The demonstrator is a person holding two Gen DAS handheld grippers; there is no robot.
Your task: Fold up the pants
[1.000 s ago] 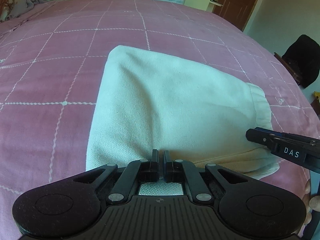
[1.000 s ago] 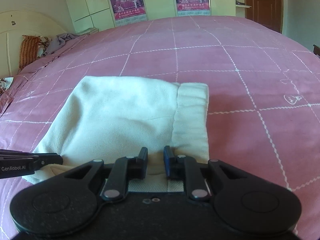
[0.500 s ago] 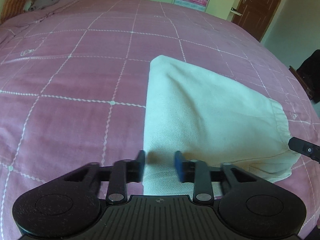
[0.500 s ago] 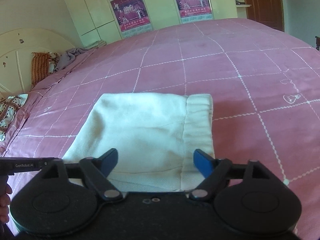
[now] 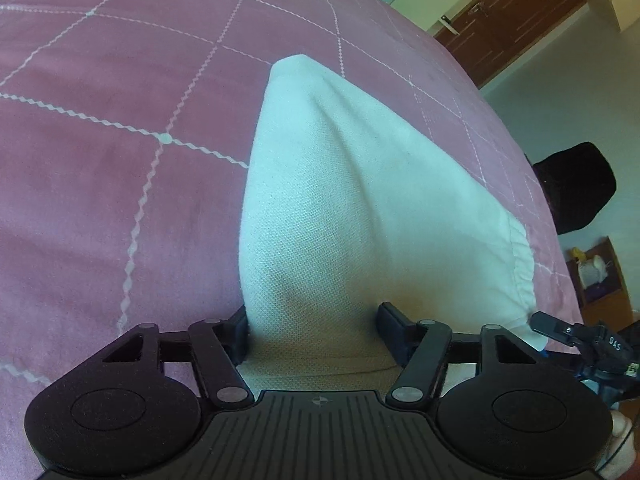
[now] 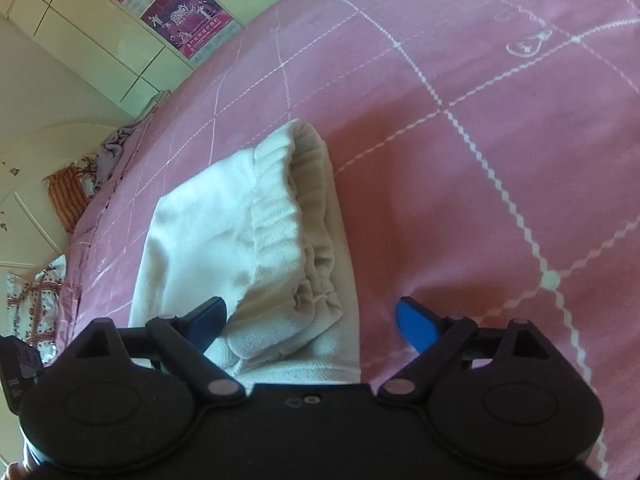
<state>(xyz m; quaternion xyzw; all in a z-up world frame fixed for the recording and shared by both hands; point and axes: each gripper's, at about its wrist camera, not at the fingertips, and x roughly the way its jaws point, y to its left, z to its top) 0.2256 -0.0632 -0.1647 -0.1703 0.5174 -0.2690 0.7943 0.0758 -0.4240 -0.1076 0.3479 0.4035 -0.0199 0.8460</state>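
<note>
A folded pair of cream pants (image 5: 360,208) lies on a pink quilted bedspread (image 5: 100,184) crossed by white stitched lines. The left gripper (image 5: 312,326) hovers at the near edge of the bundle with its fingers spread apart, one black finger (image 5: 240,330) against the cloth's left border, the other resting over the fabric further right; nothing is pinched between them. From this side the bundle narrows away from the gripper to a rounded far corner, its long axis running forward and slightly left, the gathered waistband on the right.

The right gripper (image 6: 310,322) sits at the waistband (image 6: 296,216) end, its blue-padded fingers (image 6: 414,324) wide open. The left pad overlaps the cloth's near edge, the right pad hangs over bare bedspread just beside the pants. Here the elastic band runs away from the gripper, its stacked layers showing along the right edge.

A brown door (image 5: 516,12) stands beyond the bed, and posters (image 6: 186,24) hang on pale cabinet fronts.
</note>
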